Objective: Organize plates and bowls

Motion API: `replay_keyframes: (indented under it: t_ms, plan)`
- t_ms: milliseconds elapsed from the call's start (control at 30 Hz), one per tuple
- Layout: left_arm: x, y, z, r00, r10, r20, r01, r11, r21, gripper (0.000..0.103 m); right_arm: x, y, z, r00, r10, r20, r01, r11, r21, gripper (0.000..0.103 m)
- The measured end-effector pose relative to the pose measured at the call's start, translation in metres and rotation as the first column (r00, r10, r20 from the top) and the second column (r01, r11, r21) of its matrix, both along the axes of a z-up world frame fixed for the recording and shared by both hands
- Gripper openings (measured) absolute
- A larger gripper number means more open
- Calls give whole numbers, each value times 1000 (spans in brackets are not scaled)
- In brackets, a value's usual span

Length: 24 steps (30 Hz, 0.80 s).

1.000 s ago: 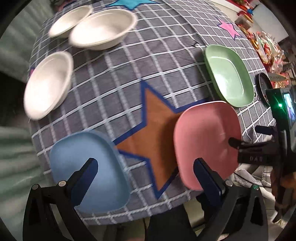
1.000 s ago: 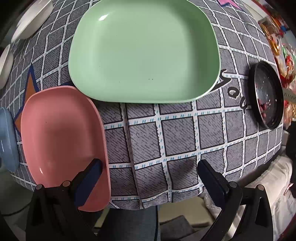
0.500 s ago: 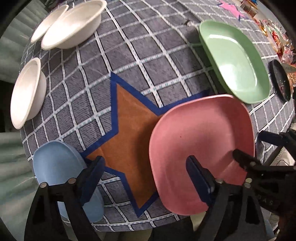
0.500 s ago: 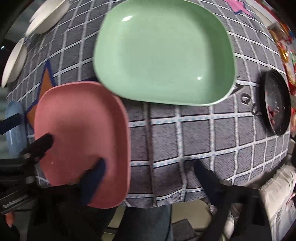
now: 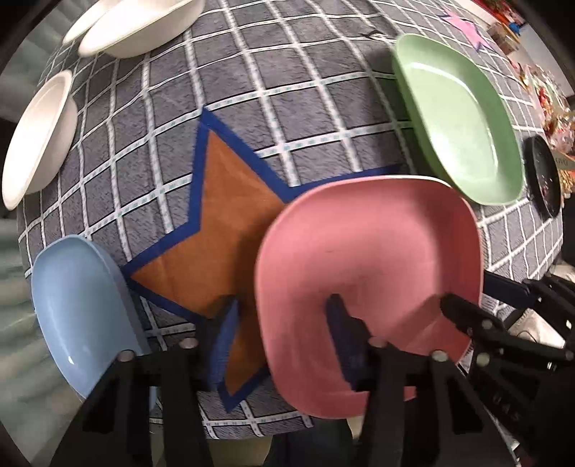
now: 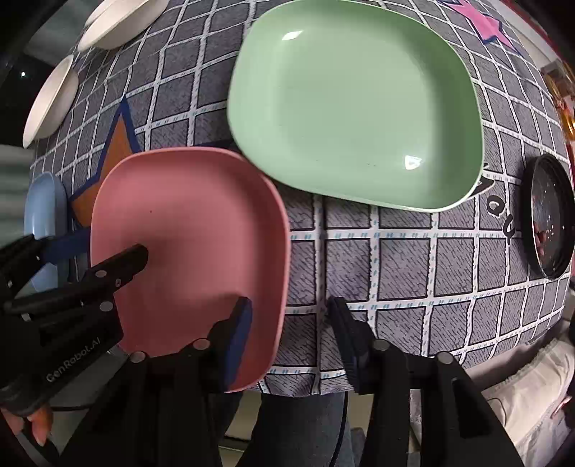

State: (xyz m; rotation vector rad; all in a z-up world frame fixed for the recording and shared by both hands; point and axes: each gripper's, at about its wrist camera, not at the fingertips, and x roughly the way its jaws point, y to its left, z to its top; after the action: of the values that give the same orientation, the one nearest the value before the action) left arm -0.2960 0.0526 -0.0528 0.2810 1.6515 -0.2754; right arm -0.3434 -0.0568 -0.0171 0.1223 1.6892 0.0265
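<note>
Pink plate (image 5: 366,258) at the near edge of the desk (image 5: 287,107), which was covered by a grey checked cloth with an orange star (image 5: 230,230). The left gripper (image 5: 284,323) straddled the plate's left rim, one finger inside the plate and one over the star, its jaws closing but not yet pressing the rim. The right gripper (image 6: 287,323) straddled the plate's right rim likewise, jaws closing, pads apart from the rim. The green plate (image 6: 355,107) lay just beyond, its near edge touching or overlapping the pink plate's far corner. The blue plate (image 5: 79,309) lay to the left; three white bowls (image 5: 136,21) stood at the far left; a black dish (image 6: 550,219) sat at the right edge
</note>
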Motion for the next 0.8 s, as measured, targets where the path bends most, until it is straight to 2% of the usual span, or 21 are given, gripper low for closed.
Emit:
replay_keyframes:
  t_ms: [33, 100, 133, 167, 200, 300, 533, 800]
  plan:
    - [-6, -7, 3, 1000, -10, -1, 10, 1000, -2, 39, -1, -3, -1, 1000, -8, -1, 8, 1000, 5, 40]
    - [-12, -15, 2, 1000, -24, -10, 24, 1000, -6, 37, -3, -4, -1, 1000, -17, -1, 17, 1000, 21, 33]
    - [-15, -17, 1, 1000, -25, -11, 25, 1000, -5, 37, -5, -1, 1, 1000, -13, 2, 13, 999, 30, 21]
    - [-17, -18, 1, 1000, -23, -4, 23, 1000, 5, 37, -7, 2, 2, 1000, -11, 2, 11, 999, 53, 14]
    - [-18, -17, 0, 1000, -8, -5, 8, 1000, 2, 36, -9, 5, 0, 1000, -14, -12, 15, 997, 82, 13]
    - [-21, -12, -2, 999, 34, -2, -34, 999, -5, 32, -18, 13, 2, 1000, -13, 4, 12, 996, 91, 14]
    - [-29, -12, 2, 999, 49, 10, -48, 999, -1, 32, -37, 5, 1, 996, -87, 4, 84, 975, 204, 14]
    - [-46, -1, 10, 996, 93, -17, -93, 995, 19, 32, -45, 29, -3, 996, -73, -47, 82, 970, 227, 14]
